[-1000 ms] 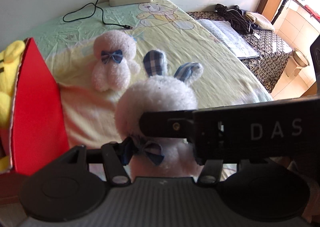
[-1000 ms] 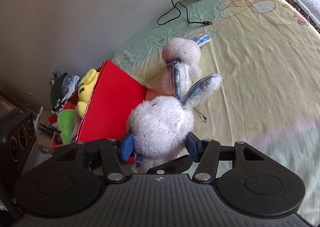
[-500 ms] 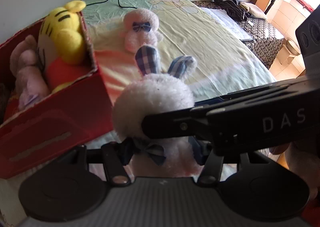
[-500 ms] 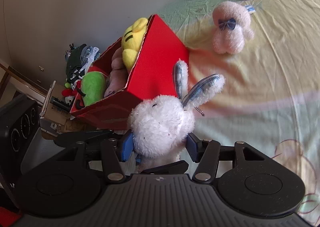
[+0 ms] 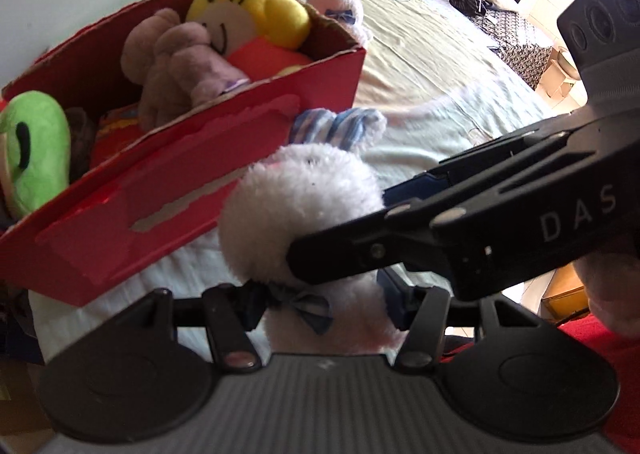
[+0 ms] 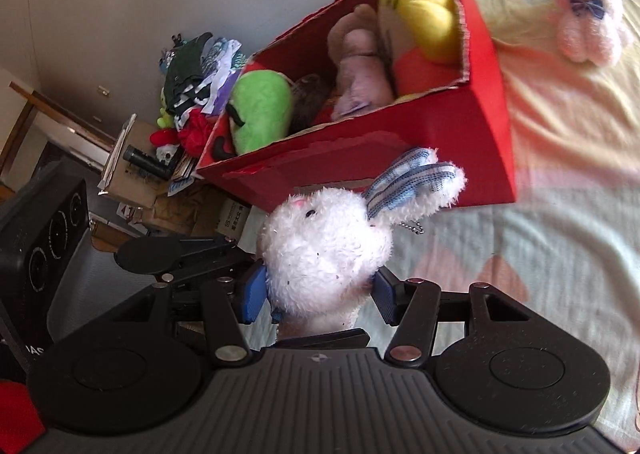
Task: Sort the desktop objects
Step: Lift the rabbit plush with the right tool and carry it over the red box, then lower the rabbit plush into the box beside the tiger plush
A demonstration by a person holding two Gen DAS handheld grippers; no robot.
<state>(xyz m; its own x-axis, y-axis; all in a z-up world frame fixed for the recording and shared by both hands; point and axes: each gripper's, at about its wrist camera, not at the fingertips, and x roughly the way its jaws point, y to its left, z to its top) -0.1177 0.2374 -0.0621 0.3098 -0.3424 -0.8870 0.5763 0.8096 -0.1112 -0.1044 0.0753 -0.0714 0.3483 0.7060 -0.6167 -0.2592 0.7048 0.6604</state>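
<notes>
Your two hand-held grippers, left (image 5: 320,306) and right (image 6: 316,296), both squeezed the white bunny (image 6: 324,250), held up just in front of the red box (image 6: 452,137). Its ears could have caught on the box's near wall, because the box was nearly full

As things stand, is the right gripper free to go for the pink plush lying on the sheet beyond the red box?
Probably not yet. The right gripper is shut on the white bunny, which the left gripper also clamps. The pink plush lies unobstructed past the red box, so only the occupied fingers block it.
</notes>
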